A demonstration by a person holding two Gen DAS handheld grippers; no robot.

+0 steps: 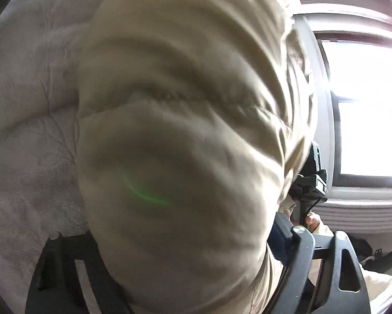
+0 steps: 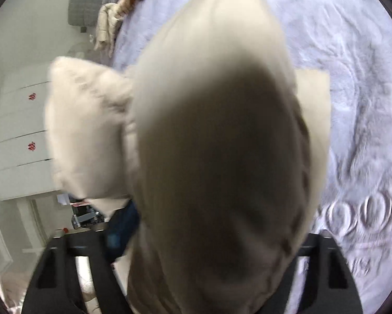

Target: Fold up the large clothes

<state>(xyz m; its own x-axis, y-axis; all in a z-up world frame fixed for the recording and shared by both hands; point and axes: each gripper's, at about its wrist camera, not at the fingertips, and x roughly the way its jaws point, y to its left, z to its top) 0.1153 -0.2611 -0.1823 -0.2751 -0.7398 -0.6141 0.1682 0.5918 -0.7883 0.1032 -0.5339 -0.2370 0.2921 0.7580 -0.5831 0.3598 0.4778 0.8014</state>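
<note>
The left gripper (image 1: pixel 196 287) is standing with its jaws spread around a bulky cream padded garment (image 1: pixel 185 120); whether the pads are pressing cannot be told. The right gripper (image 2: pixel 193 282) is likewise straddling the cream garment (image 2: pixel 211 157), grip unclear. The fabric is filling both views' centres, hanging over a pale lilac bedspread (image 2: pixel 353 78) at three o'clock, with white drawers (image 2: pixel 20 130) at nine o'clock.

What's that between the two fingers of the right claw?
A thick bunch of the cream garment, filling the gap between the right claw fingers, in the right wrist view.
</note>
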